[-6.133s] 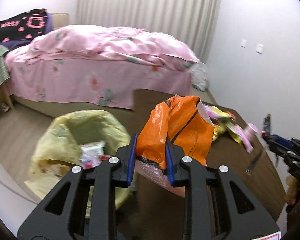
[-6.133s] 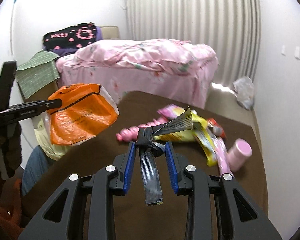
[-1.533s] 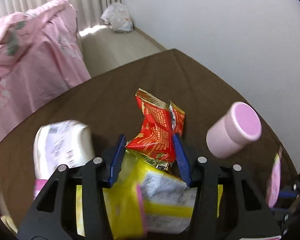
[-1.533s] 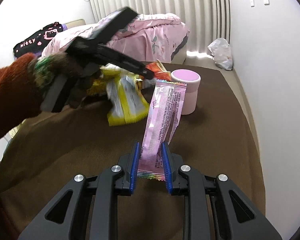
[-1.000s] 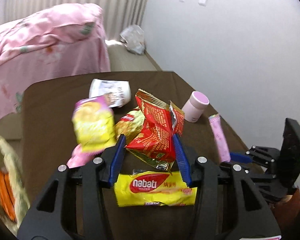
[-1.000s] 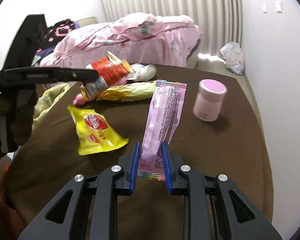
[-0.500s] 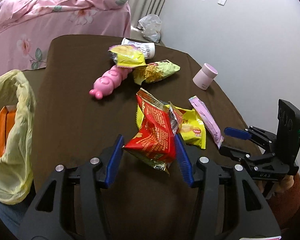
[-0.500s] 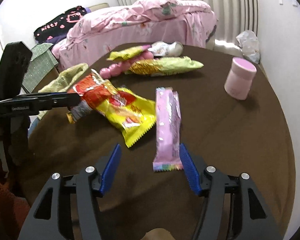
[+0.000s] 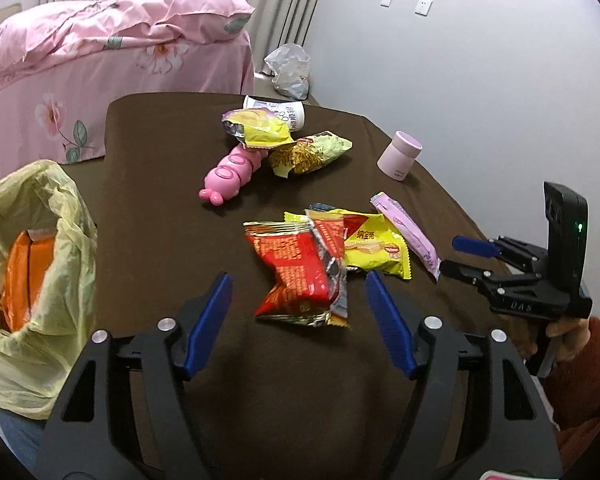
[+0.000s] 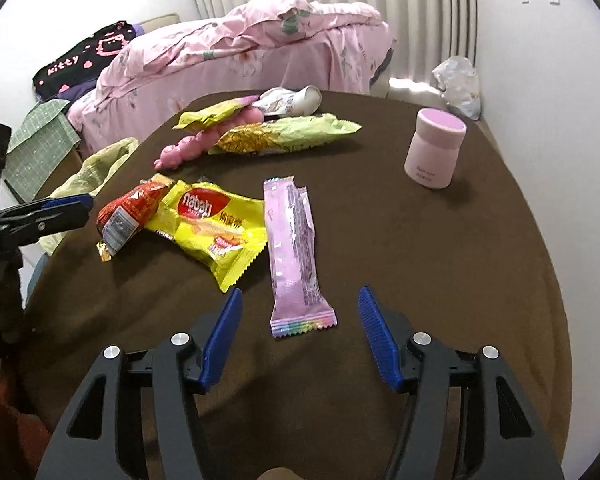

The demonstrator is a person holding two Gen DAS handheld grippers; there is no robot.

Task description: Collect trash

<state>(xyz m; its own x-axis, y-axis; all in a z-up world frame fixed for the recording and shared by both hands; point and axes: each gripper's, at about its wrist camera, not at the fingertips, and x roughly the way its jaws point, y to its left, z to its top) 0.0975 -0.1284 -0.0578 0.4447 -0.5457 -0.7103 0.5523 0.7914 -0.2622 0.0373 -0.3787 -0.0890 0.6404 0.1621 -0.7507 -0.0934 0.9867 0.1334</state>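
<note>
My left gripper is open and empty, just in front of a red snack wrapper lying on the brown table. My right gripper is open and empty, with the near end of a pink wrapper lying on the table between its fingers. A yellow Nabati wrapper lies between the two wrappers. A yellow trash bag hangs open at the table's left edge with an orange bag inside.
Farther back on the table lie a pink toy, a green-yellow packet, a yellow packet and a tipped white cup. A pink jar stands at the right. A pink bed is beyond.
Both grippers have opened. The red wrapper has dropped from my left gripper onto the table, and the pink wrapper lies flat where my right gripper let it go.
</note>
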